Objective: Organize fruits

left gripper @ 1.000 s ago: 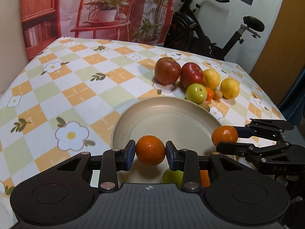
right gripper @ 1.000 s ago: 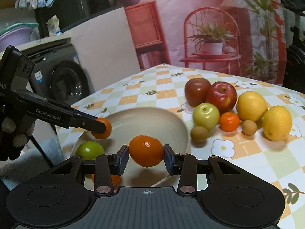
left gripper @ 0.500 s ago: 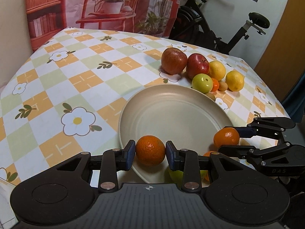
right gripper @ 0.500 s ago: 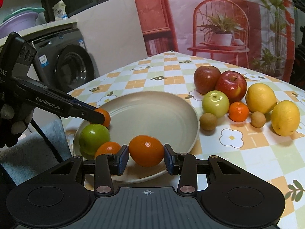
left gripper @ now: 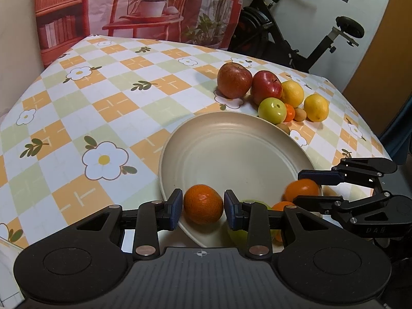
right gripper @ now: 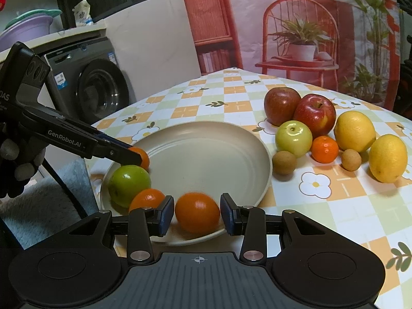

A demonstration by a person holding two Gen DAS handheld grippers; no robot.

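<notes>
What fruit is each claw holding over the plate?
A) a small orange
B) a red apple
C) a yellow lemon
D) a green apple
A. The left claw is closed on a small orange, and the right claw is closed on another orange, both at the near rim of the plate; the red apples and lemons sit on the tablecloth.
</notes>
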